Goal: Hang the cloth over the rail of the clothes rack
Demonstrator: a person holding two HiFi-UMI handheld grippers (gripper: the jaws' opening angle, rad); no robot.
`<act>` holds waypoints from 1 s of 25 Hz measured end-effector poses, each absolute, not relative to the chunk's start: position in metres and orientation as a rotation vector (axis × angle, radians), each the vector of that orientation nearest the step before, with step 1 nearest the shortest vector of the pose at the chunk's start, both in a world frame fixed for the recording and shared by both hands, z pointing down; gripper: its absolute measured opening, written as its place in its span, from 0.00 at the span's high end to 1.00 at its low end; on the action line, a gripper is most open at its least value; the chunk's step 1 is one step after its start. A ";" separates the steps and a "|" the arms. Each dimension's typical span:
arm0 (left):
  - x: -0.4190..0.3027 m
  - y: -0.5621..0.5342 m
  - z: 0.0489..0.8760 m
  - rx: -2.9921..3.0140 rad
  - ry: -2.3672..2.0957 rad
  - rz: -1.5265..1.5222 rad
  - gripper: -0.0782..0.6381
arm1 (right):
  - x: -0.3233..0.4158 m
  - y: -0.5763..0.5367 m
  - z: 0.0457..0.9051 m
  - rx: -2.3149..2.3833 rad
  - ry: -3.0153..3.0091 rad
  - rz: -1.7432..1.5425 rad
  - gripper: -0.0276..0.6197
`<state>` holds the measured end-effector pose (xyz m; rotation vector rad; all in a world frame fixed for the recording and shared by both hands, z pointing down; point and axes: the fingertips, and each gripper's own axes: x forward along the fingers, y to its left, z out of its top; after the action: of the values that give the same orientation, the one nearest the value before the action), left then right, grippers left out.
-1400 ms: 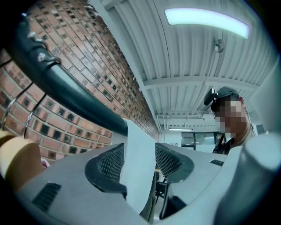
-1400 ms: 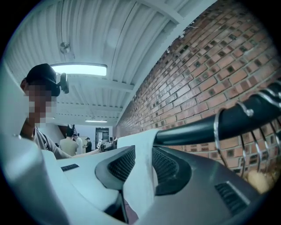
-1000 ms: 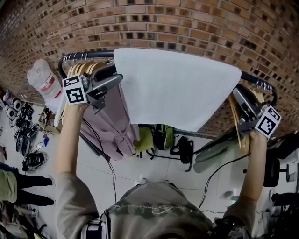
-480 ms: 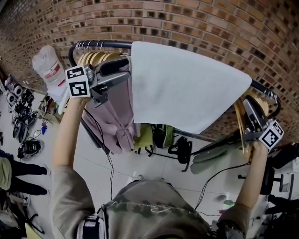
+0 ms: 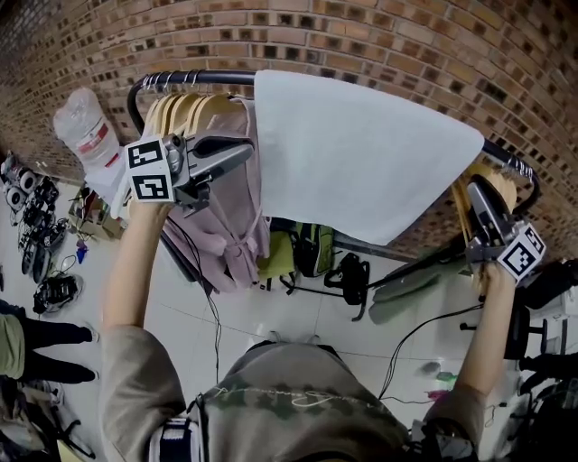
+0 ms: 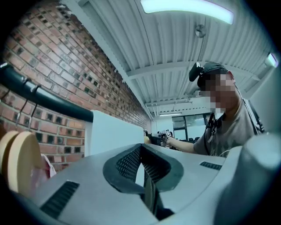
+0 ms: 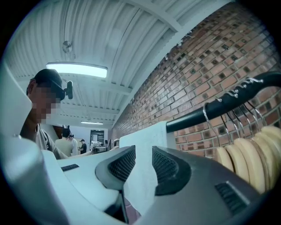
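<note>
Cloth (image 5: pixel 361 153): white, draped over the black rail (image 5: pixel 194 79) of the clothes rack, in front of a brick wall (image 5: pixel 379 36).
Right hand-held gripper (image 5: pixel 471 187): clenched on the cloth's right edge, which fills the gap between its pads.
Left hand-held gripper (image 5: pixel 242 149): jaws just closed and now together, with nothing between them; tips just beside the cloth's left edge.
Head view only: the whole drape; pink garment (image 5: pixel 226 226) hanging beside it under wooden hangers (image 5: pixel 181 113).
Gripper views only: ribbed ceiling and ceiling lamp (image 6: pixel 186 9).

The cloth (image 5: pixel 361 153) is matt, the rail (image 5: pixel 208 77) smooth black metal, the hangers (image 5: pixel 176 113) wood.
</note>
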<state>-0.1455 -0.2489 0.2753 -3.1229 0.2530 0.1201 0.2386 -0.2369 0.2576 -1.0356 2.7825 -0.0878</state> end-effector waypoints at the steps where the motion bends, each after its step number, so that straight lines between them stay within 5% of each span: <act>1: -0.144 -0.247 0.281 -3.144 0.243 0.098 0.88 | 0.236 -0.234 0.257 -1.032 2.788 -0.063 0.80; 11: -0.141 -0.212 0.298 -3.160 0.025 0.186 0.88 | 0.174 -0.181 0.250 -0.862 2.853 0.207 0.81; 13: -0.135 -0.205 0.304 -3.172 -0.018 0.221 0.88 | 0.158 -0.166 0.253 -0.797 2.861 0.211 0.95; 25: -0.090 -0.078 0.340 -3.111 0.077 0.167 0.88 | 0.131 -0.041 0.288 -0.637 2.918 0.141 0.95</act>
<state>-0.0898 -0.0780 0.3404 -3.1115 0.0767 0.1665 0.1305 -0.0413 0.2882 -0.6375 2.9179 0.1405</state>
